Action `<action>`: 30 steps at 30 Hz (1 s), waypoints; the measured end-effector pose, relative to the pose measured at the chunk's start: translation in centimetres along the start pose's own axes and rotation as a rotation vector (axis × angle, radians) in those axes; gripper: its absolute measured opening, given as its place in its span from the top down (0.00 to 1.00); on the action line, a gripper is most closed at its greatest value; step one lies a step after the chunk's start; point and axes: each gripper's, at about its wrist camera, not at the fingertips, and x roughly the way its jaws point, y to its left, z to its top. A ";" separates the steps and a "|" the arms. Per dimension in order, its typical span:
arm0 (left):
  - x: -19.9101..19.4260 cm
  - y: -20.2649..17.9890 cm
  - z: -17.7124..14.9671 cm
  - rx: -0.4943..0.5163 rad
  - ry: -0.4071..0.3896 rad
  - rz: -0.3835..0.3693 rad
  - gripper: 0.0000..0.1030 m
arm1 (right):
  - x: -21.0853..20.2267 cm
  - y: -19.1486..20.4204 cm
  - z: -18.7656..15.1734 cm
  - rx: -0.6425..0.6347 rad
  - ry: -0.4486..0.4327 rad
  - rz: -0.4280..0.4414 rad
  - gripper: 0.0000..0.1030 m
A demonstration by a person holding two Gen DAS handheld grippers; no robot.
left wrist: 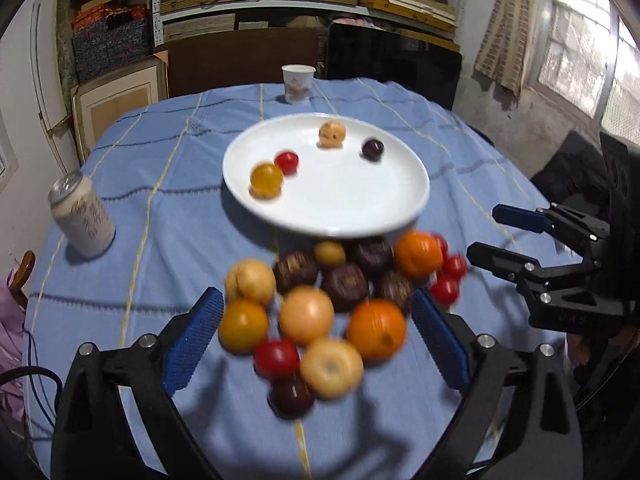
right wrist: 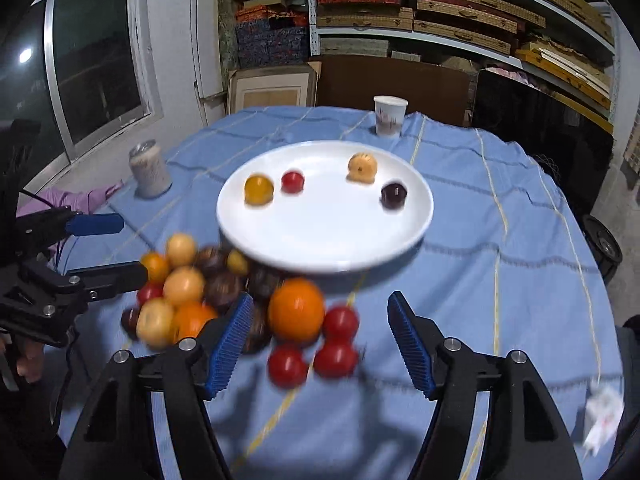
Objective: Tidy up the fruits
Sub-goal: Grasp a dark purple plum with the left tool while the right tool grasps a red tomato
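Note:
A white plate (left wrist: 360,204) (right wrist: 320,240) on the blue tablecloth holds a yellow fruit (left wrist: 266,180), a red fruit (left wrist: 287,161), a tan fruit (left wrist: 332,133) and a dark purple fruit (left wrist: 373,149). In front of the plate lies a heap of several fruits (left wrist: 320,308) (right wrist: 224,296): oranges, yellow, red and dark ones. My left gripper (left wrist: 316,340) is open above the near side of the heap, empty. My right gripper (right wrist: 320,344) is open over an orange (right wrist: 296,310) and three red fruits (right wrist: 336,354), empty. It also shows at the right of the left wrist view (left wrist: 484,236).
A drinks can (left wrist: 82,220) (right wrist: 150,174) stands at the left of the table. A paper cup (left wrist: 298,83) (right wrist: 390,116) stands at the far edge. Shelves of boxes fill the wall behind. A white scrap (right wrist: 604,412) lies at the near right.

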 end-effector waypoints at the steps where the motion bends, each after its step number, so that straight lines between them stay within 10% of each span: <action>1: -0.2 -0.5 -1.2 0.015 0.008 0.008 0.10 | -0.3 0.3 -1.1 0.002 -0.004 -0.005 0.32; 7: 0.2 -1.0 -5.5 0.011 0.053 0.036 0.10 | -0.1 2.3 -4.0 -0.054 -0.005 -0.049 0.36; 11: 0.0 0.3 -6.3 -0.051 0.063 0.038 0.10 | 1.6 3.5 -3.9 -0.103 0.061 -0.030 0.64; 30: 1.1 2.6 -6.2 -0.139 0.078 0.060 0.10 | 4.7 2.2 -3.2 0.020 0.170 0.039 0.72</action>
